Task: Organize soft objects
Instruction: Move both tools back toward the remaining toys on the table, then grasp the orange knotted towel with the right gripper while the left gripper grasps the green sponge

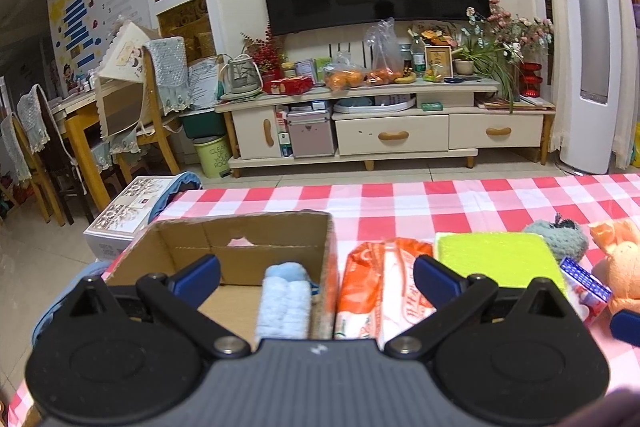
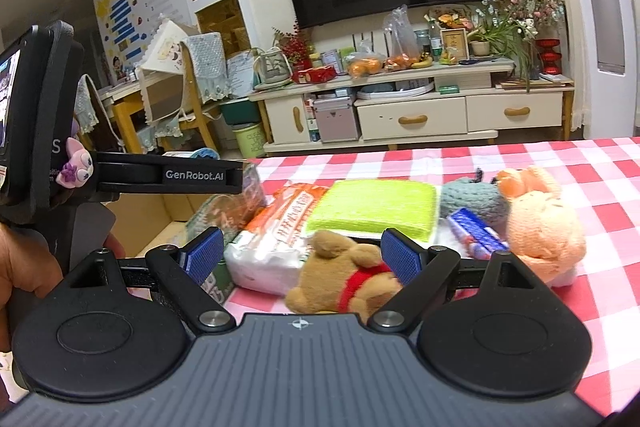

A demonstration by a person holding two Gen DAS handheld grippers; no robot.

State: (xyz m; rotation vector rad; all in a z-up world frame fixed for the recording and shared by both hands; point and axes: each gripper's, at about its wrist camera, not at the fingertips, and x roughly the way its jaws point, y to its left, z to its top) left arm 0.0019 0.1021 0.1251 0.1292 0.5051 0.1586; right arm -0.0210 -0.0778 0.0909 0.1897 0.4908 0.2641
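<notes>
A cardboard box [image 1: 192, 247] stands at the table's left end with a light blue rolled towel [image 1: 285, 303] inside. My left gripper [image 1: 316, 277] is open and empty above the box's right wall. To its right lie an orange-and-white tissue pack [image 1: 380, 287], a green cloth [image 1: 496, 257], a grey knitted toy [image 1: 558, 235] and an orange plush [image 1: 620, 267]. My right gripper [image 2: 301, 253] is open, with a brown bear plush in a red shirt [image 2: 344, 275] lying between its fingers, untouched as far as I can tell. The green cloth [image 2: 372, 205] and orange plush [image 2: 540, 223] lie behind.
The table has a red-and-white checked cloth [image 1: 440, 199]. A small blue-and-white packet [image 2: 474, 231] lies between the cloth and the orange plush. The left gripper's body [image 2: 160, 175] crosses the right wrist view at left. A TV stand and chairs stand beyond the table.
</notes>
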